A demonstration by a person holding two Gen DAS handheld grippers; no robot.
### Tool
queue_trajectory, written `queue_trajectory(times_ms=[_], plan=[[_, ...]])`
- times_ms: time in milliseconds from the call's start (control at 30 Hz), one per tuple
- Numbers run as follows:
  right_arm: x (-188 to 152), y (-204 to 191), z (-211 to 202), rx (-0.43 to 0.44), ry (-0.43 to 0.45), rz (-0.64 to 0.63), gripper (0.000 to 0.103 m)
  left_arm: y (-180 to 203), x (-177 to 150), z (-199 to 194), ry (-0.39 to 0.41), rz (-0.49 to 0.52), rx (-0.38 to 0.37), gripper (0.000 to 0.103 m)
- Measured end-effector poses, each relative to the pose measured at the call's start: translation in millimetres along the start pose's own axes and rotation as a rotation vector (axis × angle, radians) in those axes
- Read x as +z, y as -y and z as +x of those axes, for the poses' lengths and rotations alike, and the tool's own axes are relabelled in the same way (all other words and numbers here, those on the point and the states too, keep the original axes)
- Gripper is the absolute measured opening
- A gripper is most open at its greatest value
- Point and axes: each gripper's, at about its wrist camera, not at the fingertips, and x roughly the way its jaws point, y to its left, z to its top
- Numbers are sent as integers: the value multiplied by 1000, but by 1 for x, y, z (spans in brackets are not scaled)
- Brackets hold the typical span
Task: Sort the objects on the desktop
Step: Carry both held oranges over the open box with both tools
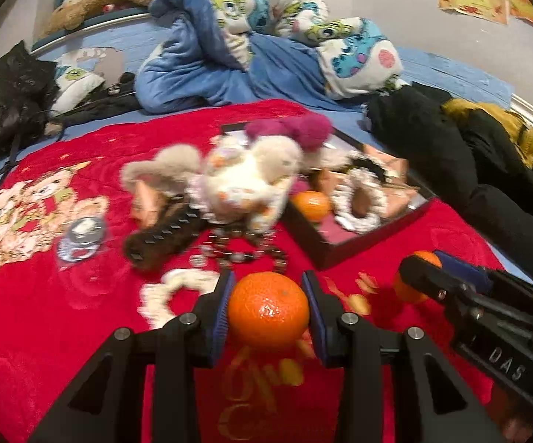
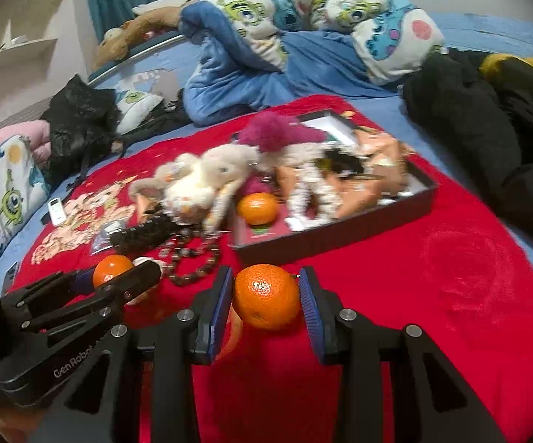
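Both claws (tilted down) gripping tangerines [image 1: 268, 310].

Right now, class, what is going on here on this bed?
A person is sorting clutter on a red blanket with two handheld grippers. The left gripper holds one tangerine; the right gripper holds another tangerine. A third tangerine already sits in the dark tray beside a plush toy.
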Motion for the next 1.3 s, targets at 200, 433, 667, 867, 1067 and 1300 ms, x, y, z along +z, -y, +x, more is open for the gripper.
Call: queue_trajectory(times_ms=[200,433,667,867,1067,1300], plan=[[-9,37,-22,-55,7,19,36,38,-2,5,-14,26,-75,38],[-12,65,-37,-86,10,43,36,75,-4,9,-12,62,-113,38],[-2,68,-43,-77,47,56,36,82,0,10,-13,76,-109,38],[0,66,-32,-59,56,66,36,63,-1,13,-4,50,-83,38],[7,65,-27,-34,74,76,36,61,6,12,32,44,-113,38],[21,65,-25,-30,107,80,36,72,18,17,39,51,-181,38]])
